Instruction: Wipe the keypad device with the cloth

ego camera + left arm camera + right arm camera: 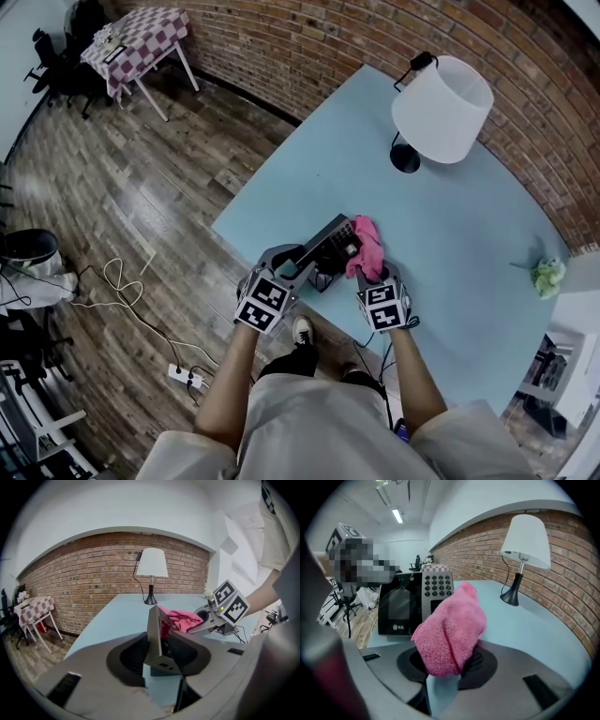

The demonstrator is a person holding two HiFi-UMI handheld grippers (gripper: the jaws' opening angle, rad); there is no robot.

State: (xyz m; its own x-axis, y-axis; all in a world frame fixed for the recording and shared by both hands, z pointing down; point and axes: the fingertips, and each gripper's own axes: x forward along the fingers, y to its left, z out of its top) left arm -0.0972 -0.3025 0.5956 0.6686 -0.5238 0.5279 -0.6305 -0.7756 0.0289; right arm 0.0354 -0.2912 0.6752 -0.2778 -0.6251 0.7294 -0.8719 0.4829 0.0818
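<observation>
Head view: the keypad device (pixel 330 246) sits at the near edge of the blue table (pixel 450 234), with the pink cloth (pixel 367 246) against its right side. Left gripper view — the left gripper (pixel 161 651) clamps the device's edge. Right gripper view — the right gripper (pixel 450 665) is clenched on the cloth.

Left tongs (pixel 307 267), right tongs (pixel 367 271): grey moulded shells. Black-and-white marker cube (pixel 262 302) behind each. Black cable (pixel 384 384) runs behind right tongs. Wearer: pale short-sleeved shirt (pixel 309 431), white shoe (pixel 302 329).
</observation>
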